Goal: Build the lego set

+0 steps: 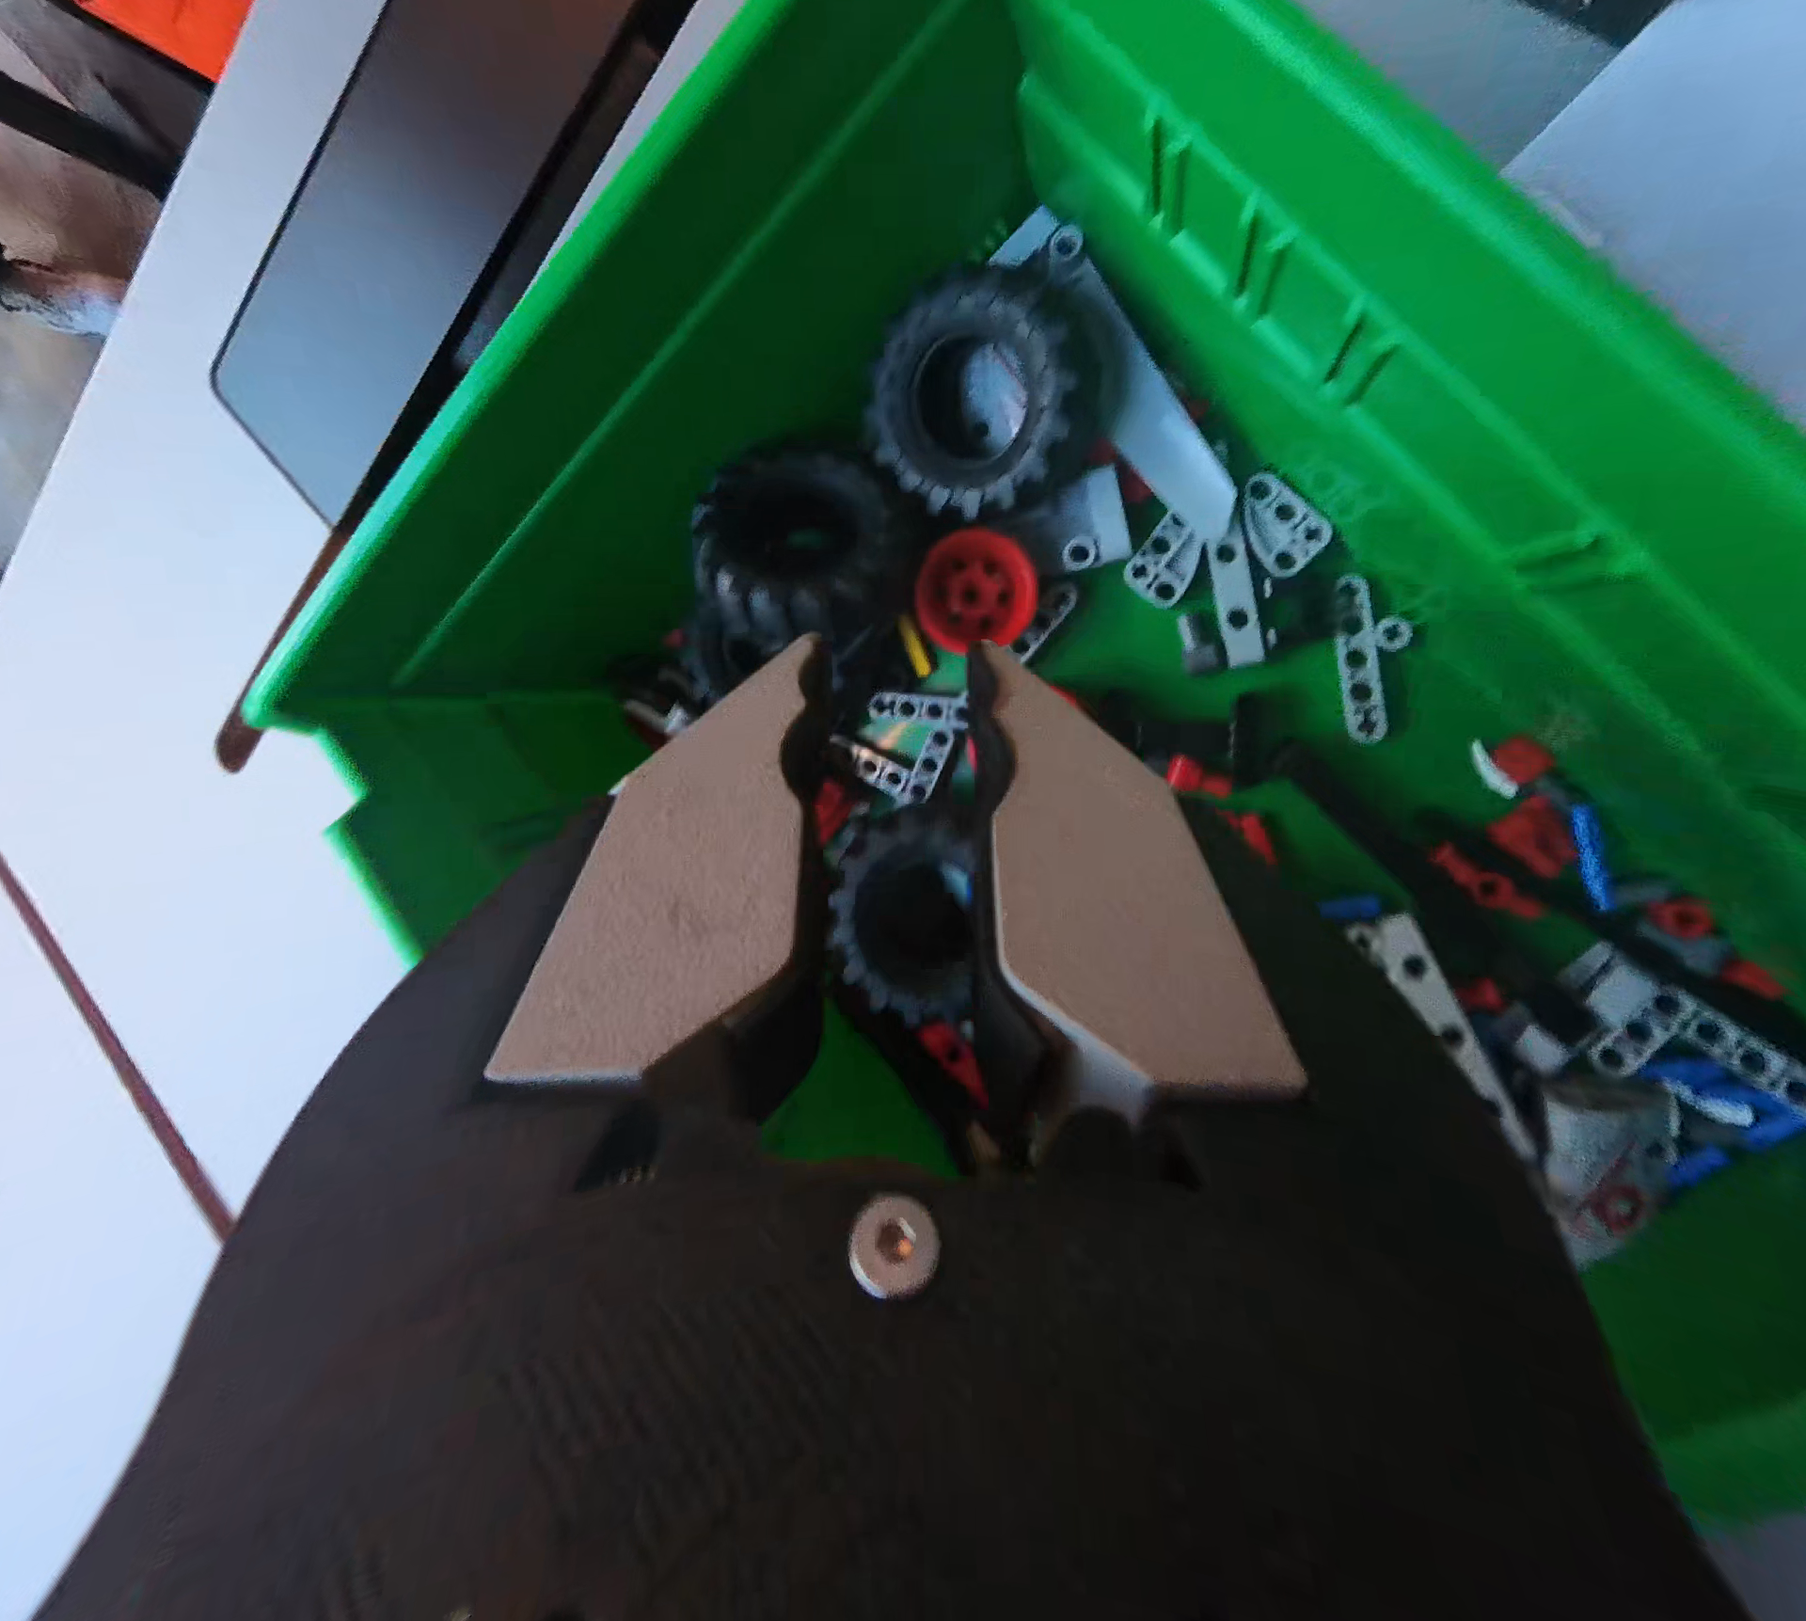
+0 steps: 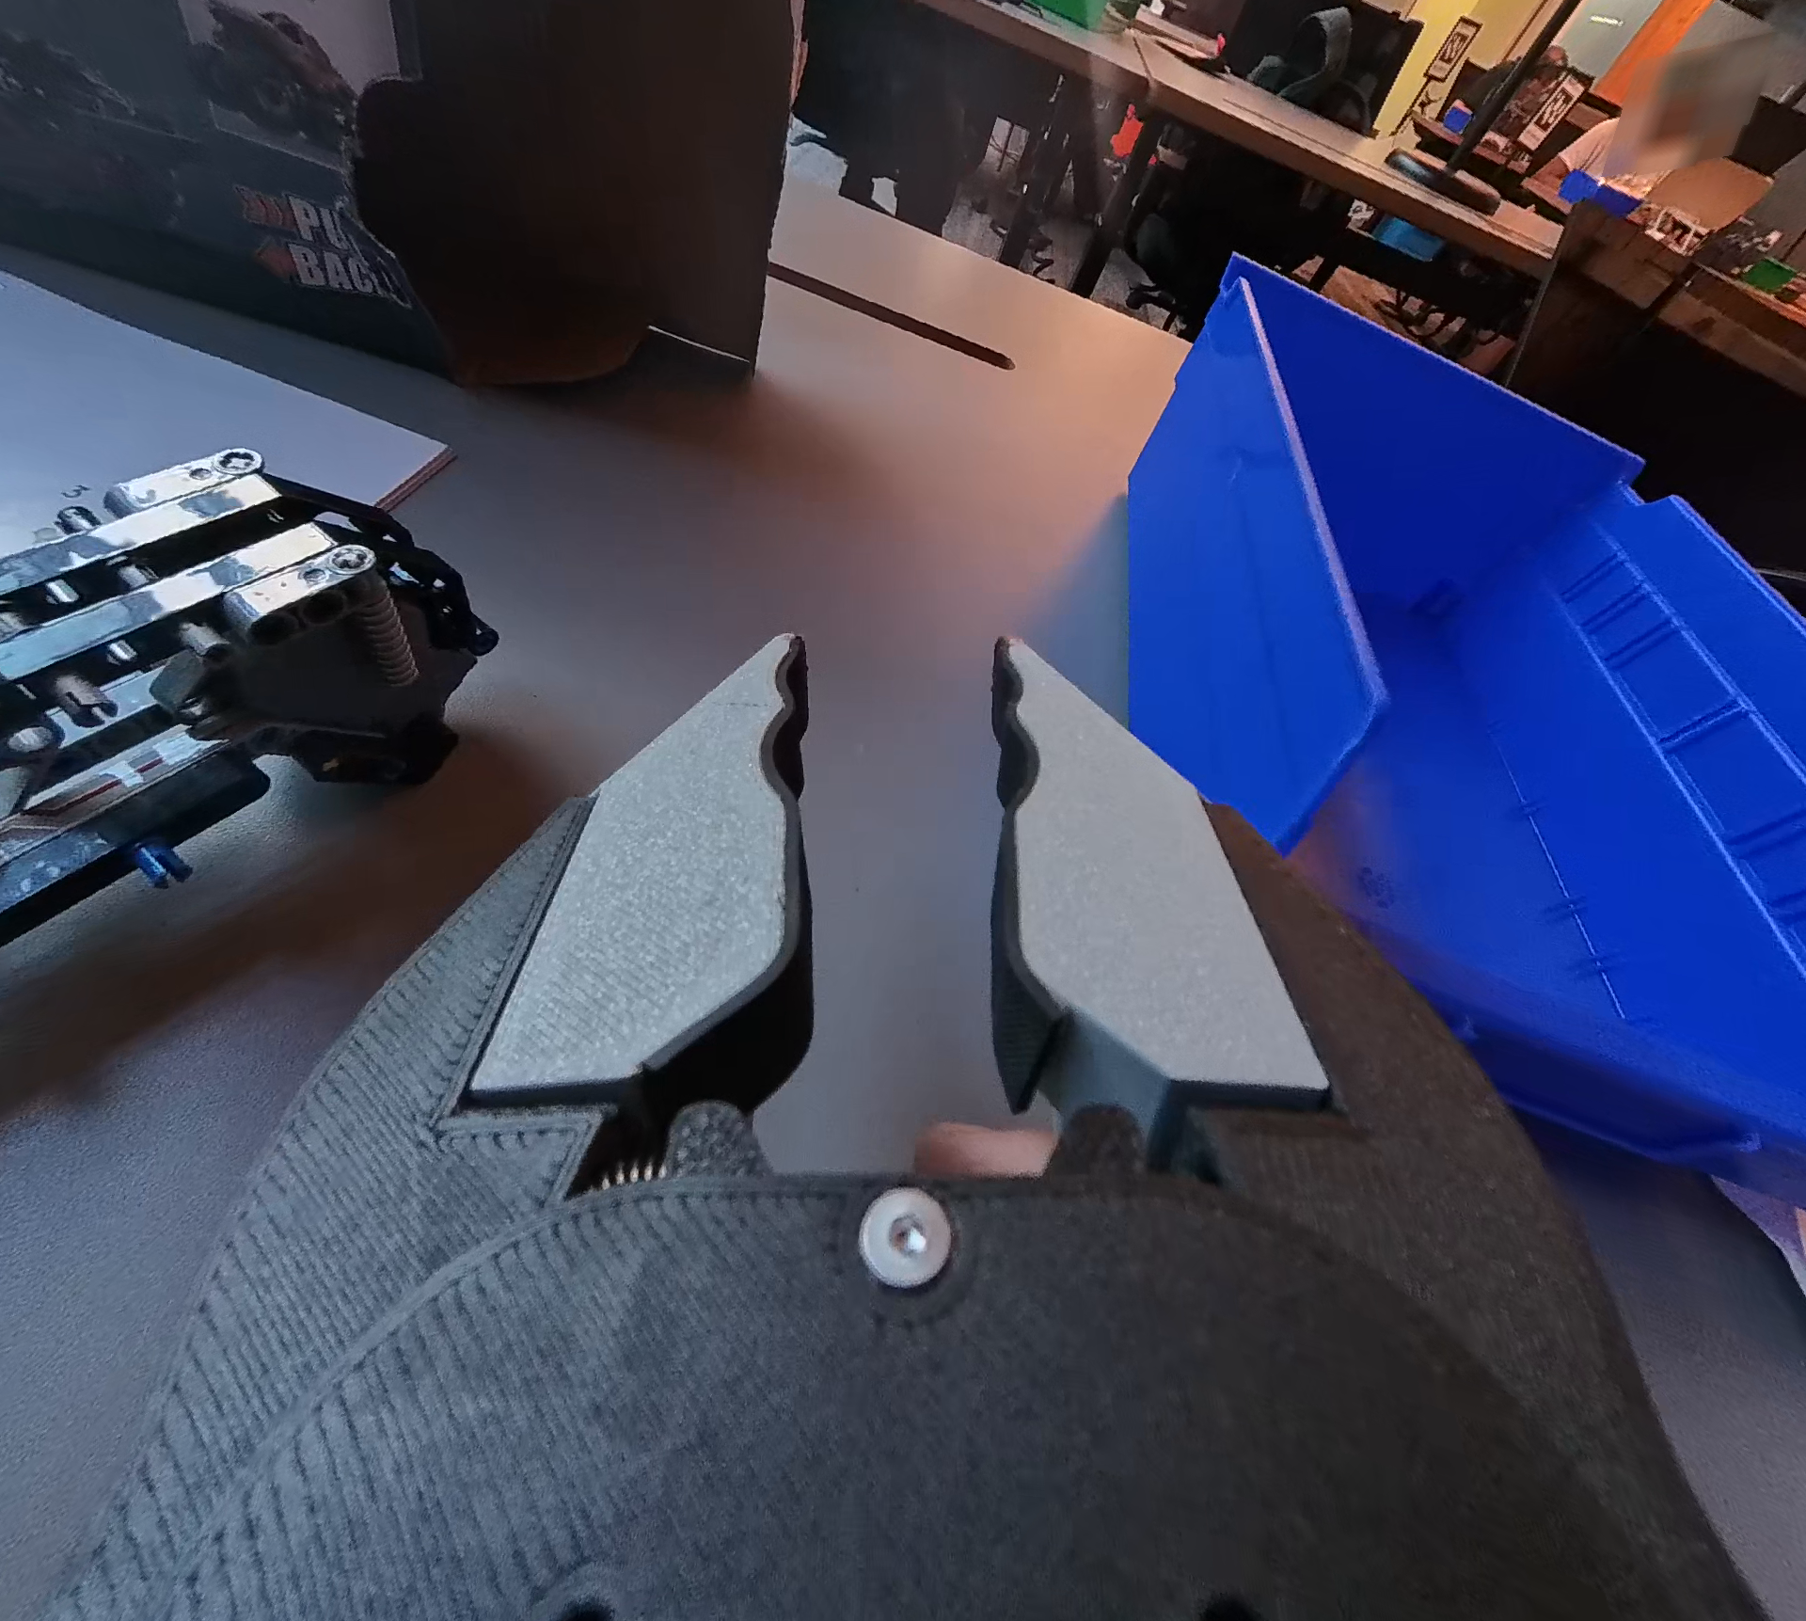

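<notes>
Green plastic bin point(image 1: 625, 362): holds the loose stock. Contents: black treaded tyres point(image 1: 987, 391), one red wheel hub point(image 1: 972, 589), grey holed beams point(image 1: 1363, 655), assorted red, blue and black pins and connectors towards the right end. Left tongs point(image 1: 899, 660): above the bin, pointing down into the pile, jaws apart, nothing between them; a further tyre point(image 1: 904, 919) lies beneath the gap, not gripped.

Partly built chassis point(image 2: 235, 636): on the table point(image 2: 782, 499) at the left of the right wrist view; grey beams, black chain links and a coil spring fitted; no wheels seen on the visible end. Judged part-way: frame begun, tyres, hub and most small parts yet to be mounted.

Right tongs point(image 2: 899, 694): low over bare table, jaws apart, empty.

Blue bin point(image 2: 1466, 694): just right of the right tongs, empty as far as seen. Set's cardboard box point(image 2: 547, 108): behind the chassis.

Clearance: the green bin's high walls narrow the left tongs' approach; open table lies between chassis and blue bin.
</notes>
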Tool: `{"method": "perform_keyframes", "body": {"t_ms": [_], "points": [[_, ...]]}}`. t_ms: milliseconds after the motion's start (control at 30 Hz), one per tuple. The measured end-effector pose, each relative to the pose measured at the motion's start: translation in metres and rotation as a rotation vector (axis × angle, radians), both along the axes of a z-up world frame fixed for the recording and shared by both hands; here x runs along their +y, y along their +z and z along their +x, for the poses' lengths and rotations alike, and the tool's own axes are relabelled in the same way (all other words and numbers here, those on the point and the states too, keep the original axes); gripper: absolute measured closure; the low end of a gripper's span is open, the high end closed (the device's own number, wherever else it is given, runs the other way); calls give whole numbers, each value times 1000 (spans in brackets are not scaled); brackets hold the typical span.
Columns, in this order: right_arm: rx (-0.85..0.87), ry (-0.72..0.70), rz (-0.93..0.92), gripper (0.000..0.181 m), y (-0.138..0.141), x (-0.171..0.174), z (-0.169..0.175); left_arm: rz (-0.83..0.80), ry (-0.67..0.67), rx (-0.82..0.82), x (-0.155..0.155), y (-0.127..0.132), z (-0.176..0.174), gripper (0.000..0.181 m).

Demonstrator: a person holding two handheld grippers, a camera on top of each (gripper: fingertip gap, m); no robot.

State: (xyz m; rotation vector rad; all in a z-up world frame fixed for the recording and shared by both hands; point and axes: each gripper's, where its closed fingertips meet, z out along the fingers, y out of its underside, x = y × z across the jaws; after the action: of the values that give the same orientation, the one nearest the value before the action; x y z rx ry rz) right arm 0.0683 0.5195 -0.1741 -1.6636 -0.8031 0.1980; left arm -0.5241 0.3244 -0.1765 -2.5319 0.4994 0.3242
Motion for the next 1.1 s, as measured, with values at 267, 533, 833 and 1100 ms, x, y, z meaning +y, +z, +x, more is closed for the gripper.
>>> {"method": "perform_keyframes", "body": {"t_ms": [267,533,833,1100], "points": [[4,3,1,148,1,0,0,79,53,-61,39,-29,34,151],[8,6,1,148,1,0,-1,85,76,-320,60,-34,49,146],[-4,-7,6,149,1,0,1,-254,45,-11,-7,-45,6,163],[-16,-18,2,150,-1,1,1,53,84,-217,48,-11,27,159]]}}
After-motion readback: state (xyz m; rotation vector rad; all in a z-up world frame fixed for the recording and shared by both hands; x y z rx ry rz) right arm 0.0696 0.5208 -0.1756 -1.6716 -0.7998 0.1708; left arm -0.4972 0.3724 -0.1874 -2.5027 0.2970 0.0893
